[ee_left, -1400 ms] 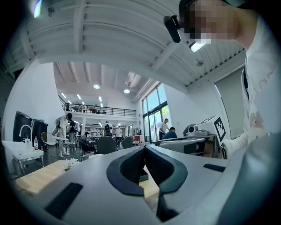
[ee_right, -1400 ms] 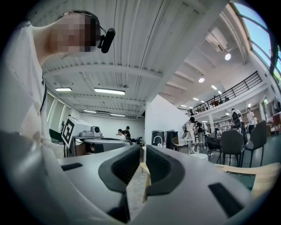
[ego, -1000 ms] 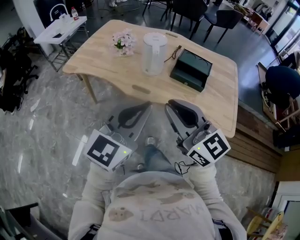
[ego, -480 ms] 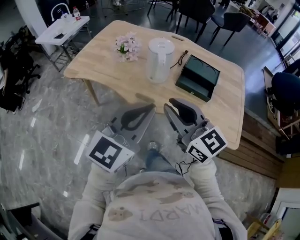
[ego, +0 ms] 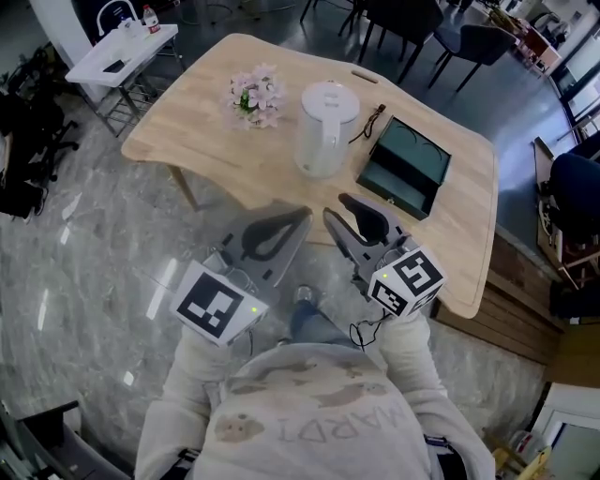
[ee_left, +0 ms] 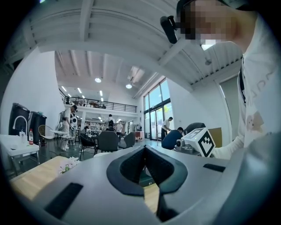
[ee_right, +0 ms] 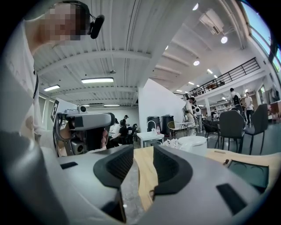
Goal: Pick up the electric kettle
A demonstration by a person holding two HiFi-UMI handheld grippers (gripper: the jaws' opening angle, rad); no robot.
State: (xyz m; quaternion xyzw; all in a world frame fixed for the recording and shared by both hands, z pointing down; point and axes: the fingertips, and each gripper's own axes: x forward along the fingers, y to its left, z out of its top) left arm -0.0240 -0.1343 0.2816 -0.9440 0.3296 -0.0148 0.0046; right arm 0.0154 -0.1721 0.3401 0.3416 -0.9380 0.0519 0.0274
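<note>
The white electric kettle (ego: 326, 127) stands upright near the middle of the wooden table (ego: 225, 155). In the right gripper view the kettle (ee_right: 193, 143) is ahead and to the right of the jaws. Both grippers are held level at the table's near edge, short of the kettle. My left gripper (ego: 302, 215) is shut with nothing in it, and its pads meet at the tip (ee_left: 144, 149). The jaws of my right gripper (ego: 344, 211) are opening. Only the table shows through the gap (ee_right: 142, 165).
A pink flower bunch (ego: 255, 96) lies left of the kettle and a dark green case (ego: 406, 169) right of it, with a thin cord (ego: 367, 120) between. A white side table (ego: 122, 47) stands far left, dark chairs (ego: 403, 19) behind, and a wooden bench (ego: 511, 272) at right.
Both grippers have moved forward to the table's near edge, so table and kettle look closer. The right gripper's jaws have parted from shut. The left jaws stay shut.
</note>
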